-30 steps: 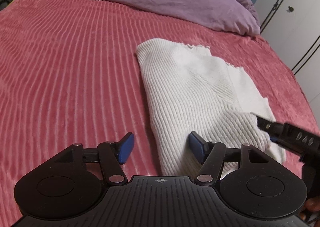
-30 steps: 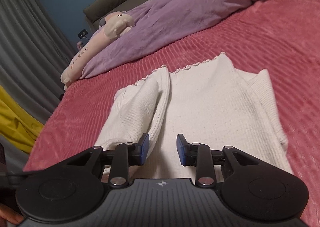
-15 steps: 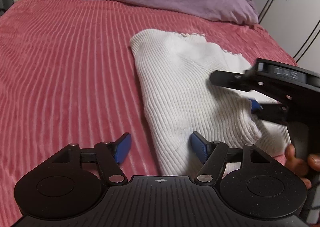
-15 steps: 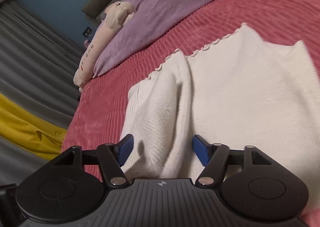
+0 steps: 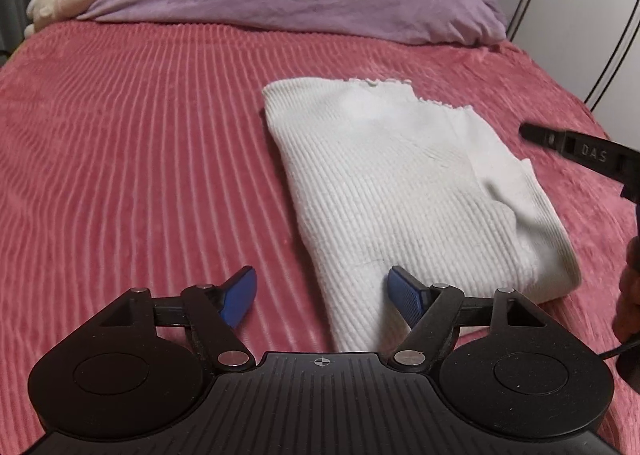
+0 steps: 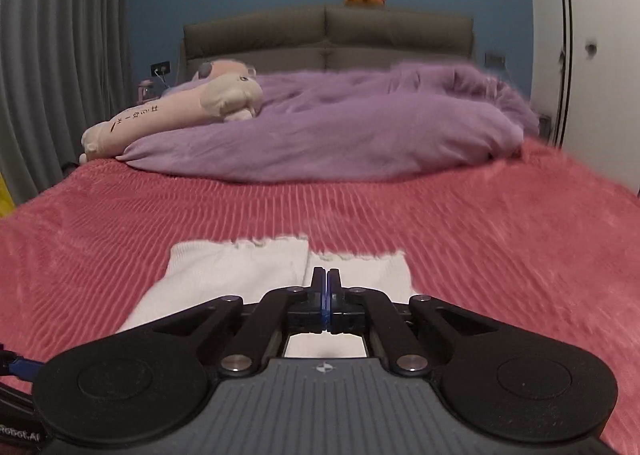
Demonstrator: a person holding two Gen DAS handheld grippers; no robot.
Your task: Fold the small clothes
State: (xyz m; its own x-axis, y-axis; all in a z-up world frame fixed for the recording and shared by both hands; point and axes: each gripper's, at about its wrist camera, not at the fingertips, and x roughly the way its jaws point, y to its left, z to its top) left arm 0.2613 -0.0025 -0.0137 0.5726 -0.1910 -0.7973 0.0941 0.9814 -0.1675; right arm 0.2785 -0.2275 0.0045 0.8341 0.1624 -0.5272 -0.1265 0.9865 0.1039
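A white ribbed knit garment [image 5: 404,191] lies folded on the red ribbed bedspread [image 5: 140,159]. My left gripper [image 5: 322,293] is open and empty, low over the garment's near left corner, with one blue pad on each side of its left edge. My right gripper [image 6: 327,287] is shut with nothing between the pads, raised above the garment's near part [image 6: 240,271]. The right gripper's black body [image 5: 580,151] shows at the right edge of the left wrist view, off the garment's right side.
A purple duvet [image 6: 340,131] is bunched across the far end of the bed, with a pink plush toy [image 6: 180,107] on its left. A grey headboard [image 6: 328,35], grey curtains [image 6: 60,55] at left and a white wardrobe [image 5: 580,15] at right.
My right gripper has closed from open, lifted off the garment and swung to the right, now level and facing the headboard. My left gripper stays open in place.
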